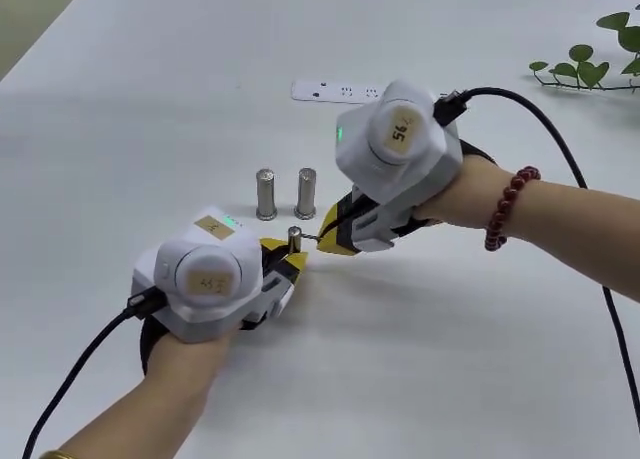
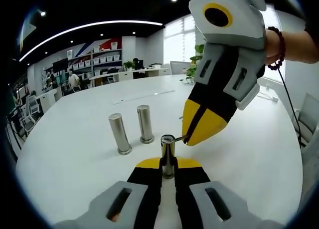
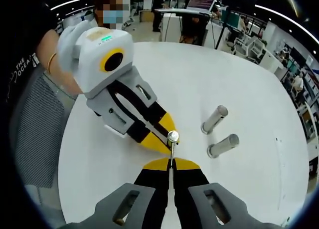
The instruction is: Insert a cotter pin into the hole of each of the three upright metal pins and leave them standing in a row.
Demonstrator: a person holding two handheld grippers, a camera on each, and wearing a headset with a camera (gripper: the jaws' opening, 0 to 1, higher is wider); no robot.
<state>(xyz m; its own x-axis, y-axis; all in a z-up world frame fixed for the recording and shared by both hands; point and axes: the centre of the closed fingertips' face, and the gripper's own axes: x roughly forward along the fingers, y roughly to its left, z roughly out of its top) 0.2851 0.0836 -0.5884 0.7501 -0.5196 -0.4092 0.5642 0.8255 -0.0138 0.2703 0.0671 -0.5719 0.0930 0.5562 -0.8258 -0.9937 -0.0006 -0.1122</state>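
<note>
Between the yellow tips of my left gripper [image 2: 168, 165] stands a short metal pin [image 2: 168, 150], gripped low on its shank and upright on the white table. My right gripper [image 3: 170, 164] is shut on a thin cotter pin [image 3: 171, 151], whose tip touches the side of the held pin's head [image 3: 173, 135]. In the head view the two grippers meet at that metal pin [image 1: 295, 240], the left gripper [image 1: 288, 260] from below left, the right gripper [image 1: 334, 241] from the right. Two more metal pins [image 1: 266, 194] [image 1: 306, 192] stand upright side by side just behind.
A white power strip [image 1: 340, 90] lies at the far side of the table [image 1: 150, 99]. Green plant leaves [image 1: 590, 64] reach in at the far right. Black cables [image 1: 590, 199] trail from both grippers. Office desks and shelves stand in the background.
</note>
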